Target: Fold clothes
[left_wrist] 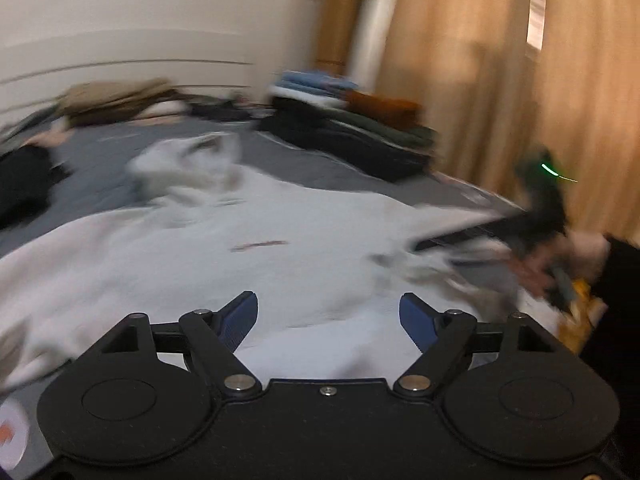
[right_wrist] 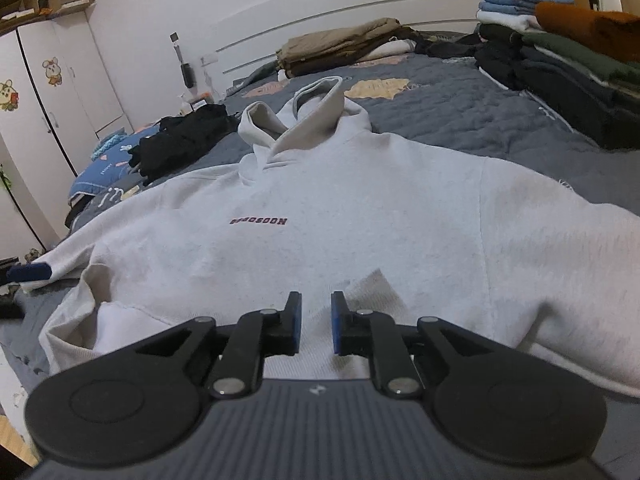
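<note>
A light grey hoodie [right_wrist: 360,208] lies face up on the bed, hood [right_wrist: 296,116] at the far end and a small dark red word on the chest. My right gripper [right_wrist: 316,304] sits at the near ribbed hem [right_wrist: 372,284]; its jaws are nearly together with hem cloth filling the narrow gap. The left wrist view is motion-blurred. There my left gripper [left_wrist: 328,308] hovers just above the hoodie [left_wrist: 240,248], jaws wide apart and holding nothing. The right gripper [left_wrist: 460,240] shows at that view's right edge, held by a hand [left_wrist: 536,272], low on the bunched cloth.
A grey quilt [right_wrist: 460,112] covers the bed. A stack of folded clothes [right_wrist: 560,60] stands at the right, a khaki pile [right_wrist: 344,44] at the headboard, and a black garment [right_wrist: 184,140] at the left. There is a white wardrobe [right_wrist: 60,92] left and tan curtains [left_wrist: 500,80] right.
</note>
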{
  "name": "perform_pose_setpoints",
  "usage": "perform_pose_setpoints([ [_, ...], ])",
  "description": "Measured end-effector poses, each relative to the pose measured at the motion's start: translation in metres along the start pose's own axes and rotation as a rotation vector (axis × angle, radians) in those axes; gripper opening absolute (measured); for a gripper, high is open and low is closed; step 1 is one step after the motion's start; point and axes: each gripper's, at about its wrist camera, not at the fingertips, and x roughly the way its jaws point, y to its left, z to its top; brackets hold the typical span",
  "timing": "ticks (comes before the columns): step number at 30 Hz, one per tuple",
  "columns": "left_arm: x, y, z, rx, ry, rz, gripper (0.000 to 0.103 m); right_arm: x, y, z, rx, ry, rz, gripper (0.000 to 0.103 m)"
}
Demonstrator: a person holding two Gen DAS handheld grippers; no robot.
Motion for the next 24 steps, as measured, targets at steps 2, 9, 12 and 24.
perform_pose_setpoints([
  [2,0.014,-0.014,-0.002,0.068,0.048,-0.009,0.077,-0.001,0.002,-0.002,-0.008,0.003,0.006,0.014],
  [9,0.060,-0.042,-0.009,0.198,0.257,-0.043,0.011,0.001,0.008,-0.009,-0.035,0.039,0.024,0.014],
  [12,0.068,-0.038,-0.008,0.200,0.294,-0.053,0.009,0.000,0.007,-0.010,-0.035,0.045,0.033,0.014],
  [24,0.060,-0.007,0.033,0.007,-0.063,0.140,0.003,-0.015,-0.003,-0.001,0.038,-0.038,0.052,0.014],
])
